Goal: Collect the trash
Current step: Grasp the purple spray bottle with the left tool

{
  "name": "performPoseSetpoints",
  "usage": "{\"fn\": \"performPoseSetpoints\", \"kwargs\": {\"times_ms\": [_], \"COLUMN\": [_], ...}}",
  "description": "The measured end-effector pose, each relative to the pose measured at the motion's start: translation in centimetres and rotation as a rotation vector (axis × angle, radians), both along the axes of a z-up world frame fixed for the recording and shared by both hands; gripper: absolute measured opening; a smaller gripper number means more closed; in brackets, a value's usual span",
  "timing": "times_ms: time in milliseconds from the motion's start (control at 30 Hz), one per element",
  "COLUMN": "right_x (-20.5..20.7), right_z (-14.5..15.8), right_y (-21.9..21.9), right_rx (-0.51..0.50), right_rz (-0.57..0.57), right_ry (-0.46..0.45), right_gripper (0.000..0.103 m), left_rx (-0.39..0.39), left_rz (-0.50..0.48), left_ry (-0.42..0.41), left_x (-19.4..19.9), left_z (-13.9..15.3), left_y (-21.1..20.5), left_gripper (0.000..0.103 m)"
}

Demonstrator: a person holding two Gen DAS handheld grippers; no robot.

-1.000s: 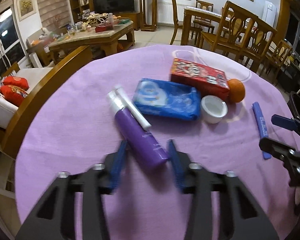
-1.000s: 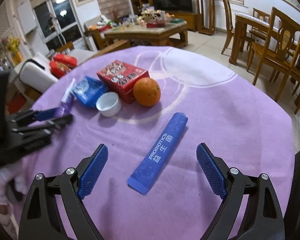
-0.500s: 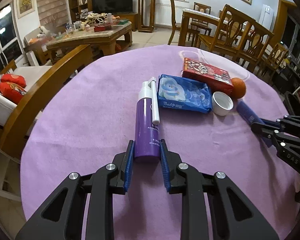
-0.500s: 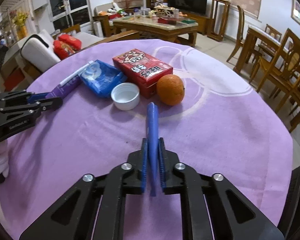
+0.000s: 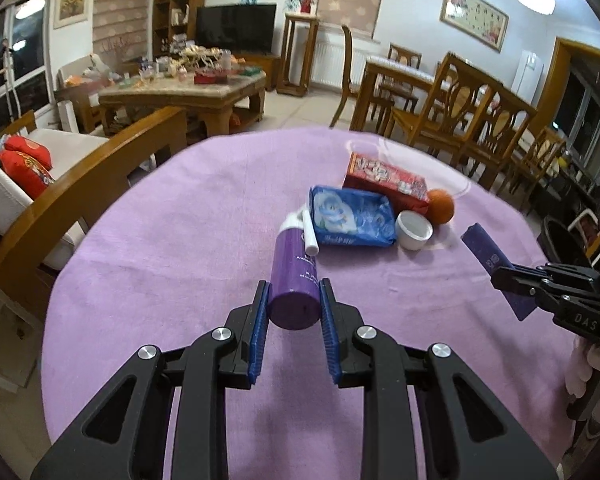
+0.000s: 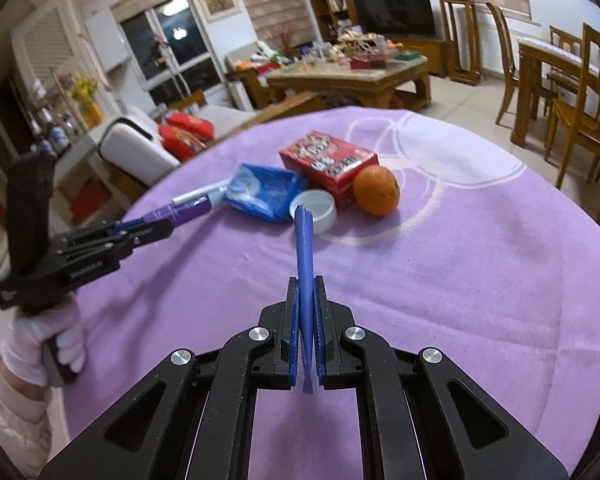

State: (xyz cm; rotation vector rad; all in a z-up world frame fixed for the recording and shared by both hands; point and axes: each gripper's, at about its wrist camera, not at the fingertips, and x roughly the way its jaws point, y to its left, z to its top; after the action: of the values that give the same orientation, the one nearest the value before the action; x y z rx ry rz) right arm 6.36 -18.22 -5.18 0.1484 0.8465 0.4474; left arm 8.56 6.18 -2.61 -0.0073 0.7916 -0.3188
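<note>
Here, largest first:
Table [image 5: 188, 216]: round, under a purple cloth, everything below sits on or over it.
Left gripper [image 5: 293, 312]: blue pads pinching the bottle's base from both sides.
Right gripper [image 6: 307, 322]: jaws pressed together on the sachet, its lower end poking out below the pads.
Red box [image 6: 329, 163]: lying flat at the far side, touching the orange.
Blue pack [image 5: 350, 218]: lying flat just in front of the red box (crinkled wrapper).
Bottle [image 5: 294, 276]: purple with a white cap, lifted at its base, cap end pointing at the blue pack.
Sachet [image 6: 304, 248]: thin blue stick, held edge-on, pointing toward the cup.
Orange [image 6: 376, 190]: right of the red box.
Cup [image 5: 414, 229]: small, white, between blue pack and orange.
</note>
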Motion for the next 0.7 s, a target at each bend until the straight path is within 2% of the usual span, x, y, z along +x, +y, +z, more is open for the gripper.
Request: {"fn": "performPoseSetpoints", "kwargs": {"times_ms": [233,533,700], "right_x": [-1.6,-3.1,-3.8], "right_z": [2.1,3.0,3.5], "right_y": [-2.5,-5.3,-7.0], "right_rx": [0.05,0.076,0.093], "right_rz": [-0.026,-0.051,-0.064], "right_ry": [-0.057,-0.07,-0.079], "right_gripper": [0.007,0.007,0.007], "left_rx": [-0.019,-0.059,-0.06], "left_rz": [0.007,-0.017,-0.048], "left_ry": [-0.087,-0.151,-0.186], "left_x": [-1.7,-2.6,-3.2], "left_z": [1.7,3.5,4.8], "left_y": [-1.1,-1.9,-3.8], "left_gripper": [0.024,0.024,0.024]}}
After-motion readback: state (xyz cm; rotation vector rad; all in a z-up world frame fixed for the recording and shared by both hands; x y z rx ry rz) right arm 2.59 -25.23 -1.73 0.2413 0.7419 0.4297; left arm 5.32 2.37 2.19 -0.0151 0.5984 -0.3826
